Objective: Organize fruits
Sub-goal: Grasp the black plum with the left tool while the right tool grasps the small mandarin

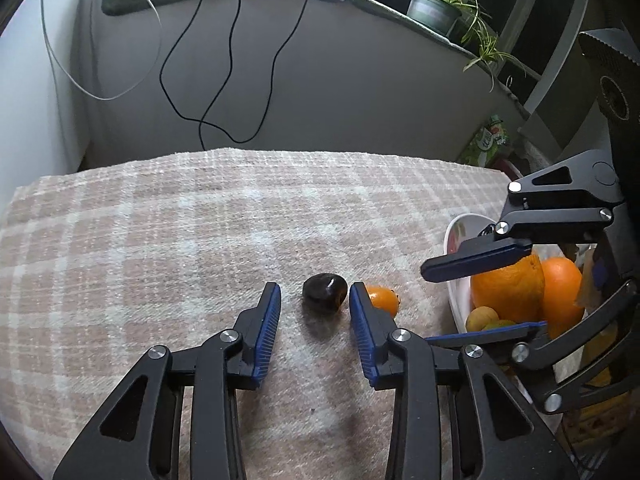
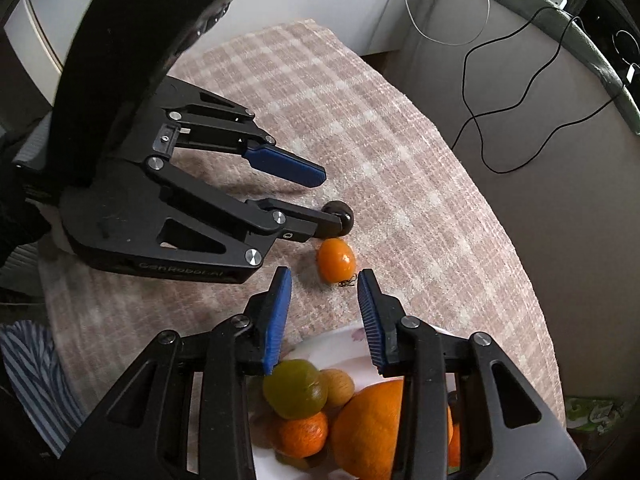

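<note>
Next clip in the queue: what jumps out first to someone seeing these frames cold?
Two loose fruits on the checked cloth: a dark plum-like fruit lying just ahead of the open left gripper, and a small orange fruit beside it. To the right, the open right gripper hangs above a white bowl piled with oranges and greenish fruit.

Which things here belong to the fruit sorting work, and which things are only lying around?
Belongs to the job:
dark fruit
small orange fruit
white plate with the oranges
left tongs, right tongs, both open

Just lying about:
checked cloth
black cable
potted plant
green packet
</note>
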`<state>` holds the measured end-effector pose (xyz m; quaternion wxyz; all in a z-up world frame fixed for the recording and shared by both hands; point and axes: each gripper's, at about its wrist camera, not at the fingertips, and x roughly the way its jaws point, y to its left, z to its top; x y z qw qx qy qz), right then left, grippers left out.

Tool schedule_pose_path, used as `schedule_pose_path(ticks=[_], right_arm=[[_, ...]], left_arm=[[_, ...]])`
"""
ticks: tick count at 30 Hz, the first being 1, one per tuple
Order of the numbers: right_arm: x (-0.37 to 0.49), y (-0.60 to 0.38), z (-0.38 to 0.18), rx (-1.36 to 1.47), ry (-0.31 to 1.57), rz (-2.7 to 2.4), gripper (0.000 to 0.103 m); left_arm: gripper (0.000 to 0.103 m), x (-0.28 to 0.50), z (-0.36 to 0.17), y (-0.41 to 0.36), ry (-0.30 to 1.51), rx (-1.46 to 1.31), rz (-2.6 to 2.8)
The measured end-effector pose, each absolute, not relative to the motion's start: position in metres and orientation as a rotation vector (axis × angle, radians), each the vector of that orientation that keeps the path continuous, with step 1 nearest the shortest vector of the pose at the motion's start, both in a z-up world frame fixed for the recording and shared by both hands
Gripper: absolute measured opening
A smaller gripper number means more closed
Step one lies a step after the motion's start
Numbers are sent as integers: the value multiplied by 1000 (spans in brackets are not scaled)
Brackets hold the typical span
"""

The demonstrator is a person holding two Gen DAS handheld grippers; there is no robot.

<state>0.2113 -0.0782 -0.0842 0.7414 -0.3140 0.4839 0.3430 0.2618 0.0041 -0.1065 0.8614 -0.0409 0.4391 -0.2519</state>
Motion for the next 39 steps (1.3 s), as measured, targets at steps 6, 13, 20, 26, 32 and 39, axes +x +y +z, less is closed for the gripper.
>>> schedule_pose_path(ticks=[6,13,20,26,32,39], right_arm=[[218,-74,-93,-712,1078,758,36],[223,-63,-104,-761,1089,754,36],[225,-61,-104,-746,1087,776,36],[225,-63,-104,-735,1092,778,36],[232,-67,-107,-718,1122,772,36],[240,-61,-120,-742,1155,753,36]], left_arm=[[31,267,-108,1,937,-78,-536],[23,267,-106,-7,931,-18,-542],[19,268,-104,-9,928,-26,-532],[19,268,-105,-3,926,-50,-528],[17,266,-104,4,919,-57,-523],[17,260,-103,4,916,-38,-527]])
